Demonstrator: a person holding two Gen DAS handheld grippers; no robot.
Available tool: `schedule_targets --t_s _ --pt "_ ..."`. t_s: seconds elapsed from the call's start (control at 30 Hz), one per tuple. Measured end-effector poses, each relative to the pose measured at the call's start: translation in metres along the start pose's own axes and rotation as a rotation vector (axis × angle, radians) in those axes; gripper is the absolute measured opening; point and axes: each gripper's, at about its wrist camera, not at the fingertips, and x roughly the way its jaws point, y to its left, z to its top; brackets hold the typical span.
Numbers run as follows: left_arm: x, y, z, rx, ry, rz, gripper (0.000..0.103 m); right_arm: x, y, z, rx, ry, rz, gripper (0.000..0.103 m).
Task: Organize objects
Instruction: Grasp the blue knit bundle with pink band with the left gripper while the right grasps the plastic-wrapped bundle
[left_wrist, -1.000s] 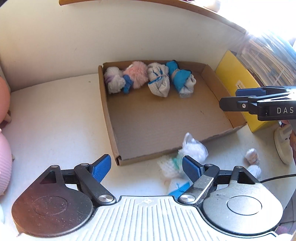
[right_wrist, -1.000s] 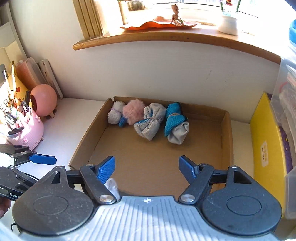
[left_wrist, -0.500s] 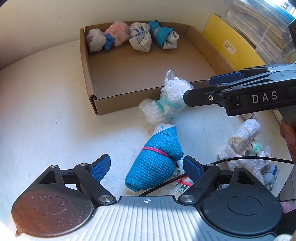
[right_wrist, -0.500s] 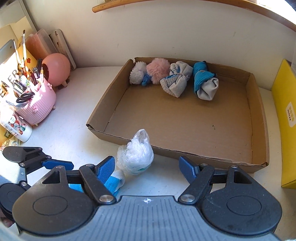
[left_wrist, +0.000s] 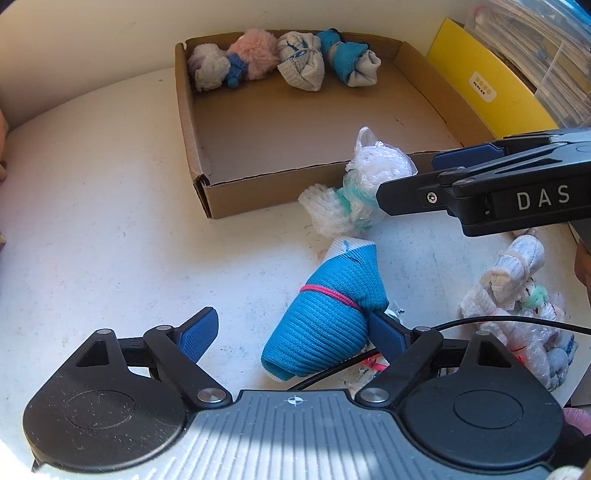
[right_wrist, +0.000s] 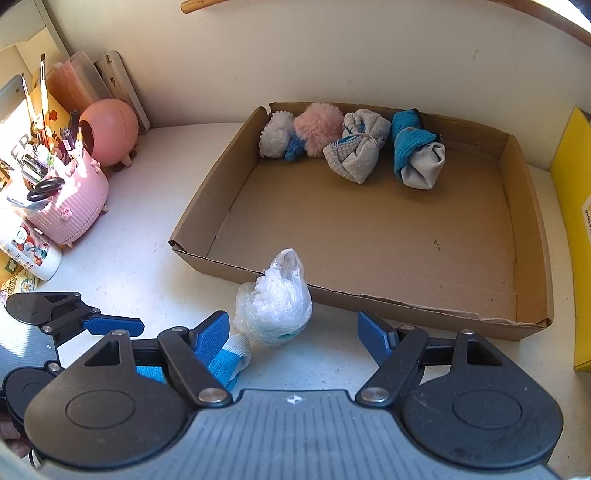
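A shallow cardboard tray (left_wrist: 207, 201) (right_wrist: 424, 306) holds several rolled sock bundles (left_wrist: 295, 61) (right_wrist: 354, 147) along its far wall. In front of it lie a plastic-wrapped bundle (left_wrist: 364, 186) (right_wrist: 275, 306) and a blue sock roll with a pink band (left_wrist: 328, 314) (right_wrist: 225, 360). My left gripper (left_wrist: 295, 332) is open, with the blue roll between its fingers, against the right one. My right gripper (right_wrist: 295, 328) is open just behind the wrapped bundle; it also shows in the left wrist view (left_wrist: 480, 188).
More white sock bundles (left_wrist: 517, 295) lie at the right. A yellow box (left_wrist: 491, 92) (right_wrist: 572, 229) stands right of the tray. A pink pen holder (right_wrist: 70, 206), a pink round pot (right_wrist: 109, 131) and a jar (right_wrist: 29, 251) stand at the left.
Both grippers pulled back from the tray toward the table's near edge. The blue sock roll and wrapped bundle came into close view. Both stayed open.
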Motion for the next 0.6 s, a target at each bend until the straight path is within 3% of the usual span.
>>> schedule_targets --t_s 0.17,0.23,0.37,0.43,0.6 --pt "-0.001 0.002 0.000 -0.001 -0.003 -0.010 0.083 0.010 0.001 0.003 -0.003 0.000 0.022 0.072" --pt "-0.002 0.005 -0.001 -0.006 0.001 -0.027 0.069 0.017 0.003 0.004 -0.007 0.004 0.029 0.066" --pt "-0.002 0.005 -0.003 -0.040 0.000 -0.042 0.068 0.026 0.003 0.003 0.006 0.011 0.044 0.056" --pt "-0.002 0.007 -0.004 -0.051 -0.001 -0.047 0.068 0.028 0.001 0.002 0.013 0.010 0.050 0.043" --pt "-0.003 0.006 -0.004 -0.066 -0.004 -0.052 0.068 0.021 -0.009 -0.005 0.051 0.006 0.079 0.037"
